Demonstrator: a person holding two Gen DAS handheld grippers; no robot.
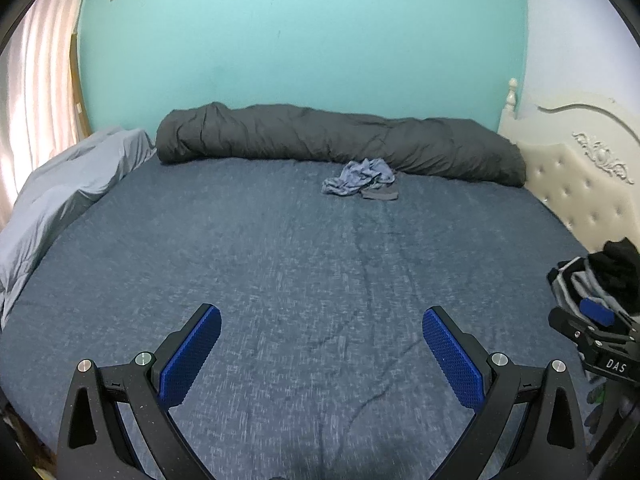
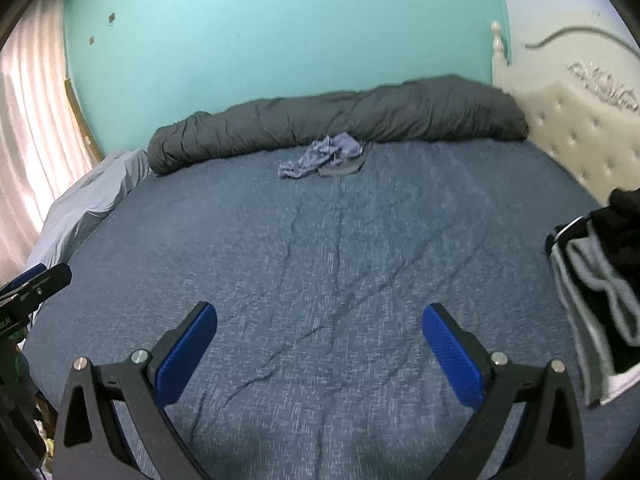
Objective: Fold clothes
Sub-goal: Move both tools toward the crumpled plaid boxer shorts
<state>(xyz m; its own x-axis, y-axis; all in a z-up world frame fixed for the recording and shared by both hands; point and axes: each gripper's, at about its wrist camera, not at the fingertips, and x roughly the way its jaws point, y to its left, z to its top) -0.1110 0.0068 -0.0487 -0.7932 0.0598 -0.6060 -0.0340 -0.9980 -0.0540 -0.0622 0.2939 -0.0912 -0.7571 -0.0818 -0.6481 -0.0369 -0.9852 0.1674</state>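
Both claws are hovering over the bed (image 1: 280,264), and each is standing wide apart with nothing between its blue pads. The left claw (image 1: 321,314) is pointing across the bare blue sheet, and the right claw (image 2: 320,312) is doing the same just beside it; the right one's tip is also showing at the right edge of the left view.

The clothes are lying in two places. A crumpled blue garment (image 1: 360,178) is sitting far across the bed, touching the rolled dark duvet (image 1: 340,140) along the wall, with a small dark grey piece (image 1: 381,193) partly under it. A pile of black and grey clothes (image 2: 596,280) is lying at the right side, near the cream headboard (image 2: 580,128) and much closer to the right claw.

Judging from this, the step in hand is fetching a garment, and none is being held yet. The pile on the right looks the easier reach. To do it well, the right claw should be coming down on a single top layer at an edge or corner rather than biting into the heap, so only one piece is lifting. The garment should then be going to the open middle of the sheet, where the left claw can be taking a second corner and spreading it flat. The sheet's wrinkles suggest it could bunch if pinched along with the cloth.
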